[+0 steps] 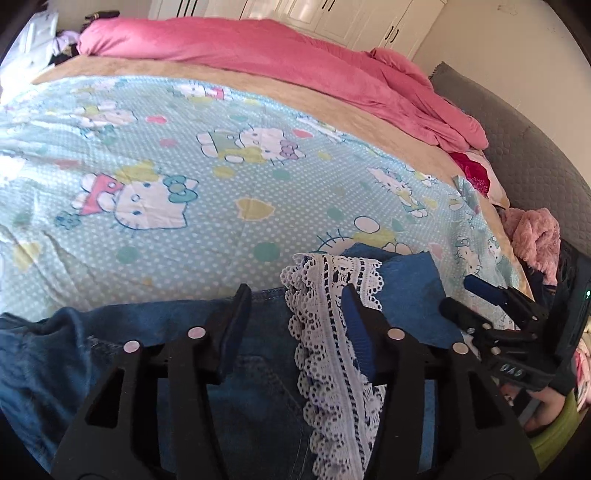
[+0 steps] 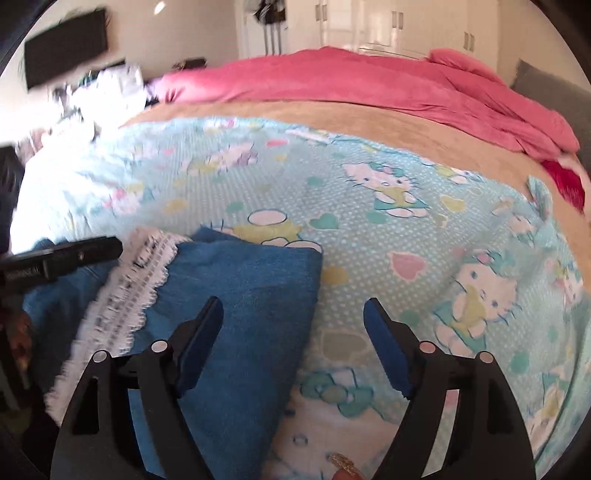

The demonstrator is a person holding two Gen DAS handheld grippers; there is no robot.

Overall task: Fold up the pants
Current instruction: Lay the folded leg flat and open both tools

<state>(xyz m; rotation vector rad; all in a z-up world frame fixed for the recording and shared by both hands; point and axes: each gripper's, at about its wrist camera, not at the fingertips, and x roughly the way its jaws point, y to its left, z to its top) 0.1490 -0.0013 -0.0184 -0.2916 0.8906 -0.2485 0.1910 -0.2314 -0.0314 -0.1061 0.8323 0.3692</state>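
Note:
Blue denim pants (image 1: 255, 398) with a white lace trim (image 1: 328, 332) lie at the near edge of the bed. My left gripper (image 1: 295, 306) is open, its jaws spread over the denim and the lace. In the right wrist view the pants (image 2: 251, 288) lie folded at the lower left, the lace trim (image 2: 129, 288) along their left side. My right gripper (image 2: 293, 314) is open and empty, its left finger over the denim and its right finger over the sheet. It also shows in the left wrist view (image 1: 465, 295). The left gripper (image 2: 74, 254) shows at the left of the right wrist view.
The bed has a light blue cartoon-cat sheet (image 1: 221, 166) over a tan blanket (image 1: 258, 81). A pink duvet (image 1: 295, 48) lies bunched along the far side. A grey headboard (image 1: 524, 147) and a pink fluffy cloth (image 1: 535, 236) are at the right. White wardrobes (image 2: 388, 22) stand behind.

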